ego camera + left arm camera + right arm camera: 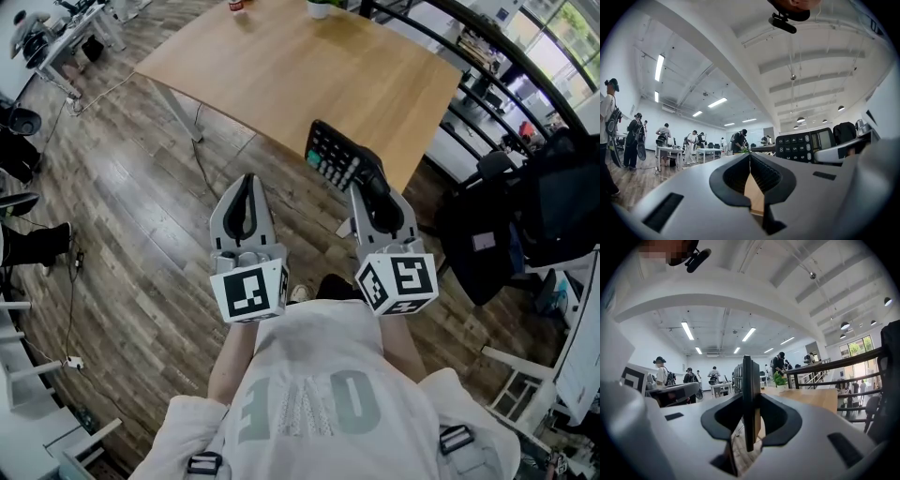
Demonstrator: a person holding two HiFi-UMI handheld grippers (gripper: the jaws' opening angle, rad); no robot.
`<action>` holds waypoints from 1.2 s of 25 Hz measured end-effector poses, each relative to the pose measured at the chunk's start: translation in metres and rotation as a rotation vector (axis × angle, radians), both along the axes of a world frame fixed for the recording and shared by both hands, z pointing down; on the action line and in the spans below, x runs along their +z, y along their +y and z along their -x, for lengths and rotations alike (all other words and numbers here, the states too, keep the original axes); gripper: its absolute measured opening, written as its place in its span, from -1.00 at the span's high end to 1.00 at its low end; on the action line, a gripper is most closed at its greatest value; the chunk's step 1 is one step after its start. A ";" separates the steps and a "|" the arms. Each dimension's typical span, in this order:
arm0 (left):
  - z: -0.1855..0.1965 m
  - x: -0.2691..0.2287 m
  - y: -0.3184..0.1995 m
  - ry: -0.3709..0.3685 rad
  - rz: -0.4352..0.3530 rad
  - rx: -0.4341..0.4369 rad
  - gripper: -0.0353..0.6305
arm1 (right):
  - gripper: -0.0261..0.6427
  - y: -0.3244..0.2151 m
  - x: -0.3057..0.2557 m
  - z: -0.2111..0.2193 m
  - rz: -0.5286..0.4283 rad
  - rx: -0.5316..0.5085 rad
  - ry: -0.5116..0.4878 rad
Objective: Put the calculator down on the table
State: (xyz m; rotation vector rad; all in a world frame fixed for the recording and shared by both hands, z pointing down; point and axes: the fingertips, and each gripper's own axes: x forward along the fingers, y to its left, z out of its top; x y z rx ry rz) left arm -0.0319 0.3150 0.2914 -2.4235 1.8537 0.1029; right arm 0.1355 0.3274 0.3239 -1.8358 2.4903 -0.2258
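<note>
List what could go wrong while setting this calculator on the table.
1. The right gripper pinches the calculator only at its near end, held on edge, so it may pivot or slip.
2. It seems to hang at the table's near edge, by a corner. Released here, it might tip onto the floor.

The calculator [336, 155] is sitting edgewise in the right gripper [367, 186] by the near edge of the table [309, 75] at twelve o'clock, with the left gripper [247, 186] at its nine o'clock.
</note>
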 end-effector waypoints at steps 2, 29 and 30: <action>0.017 0.001 -0.006 0.004 0.011 -0.011 0.86 | 0.58 -0.004 -0.003 0.008 -0.008 0.009 0.015; 0.061 -0.065 -0.260 0.005 -0.160 -0.103 0.86 | 0.58 -0.276 -0.076 0.005 -0.198 -0.024 0.144; 0.060 -0.069 -0.274 0.005 -0.162 -0.102 0.86 | 0.58 -0.291 -0.079 0.003 -0.200 -0.022 0.153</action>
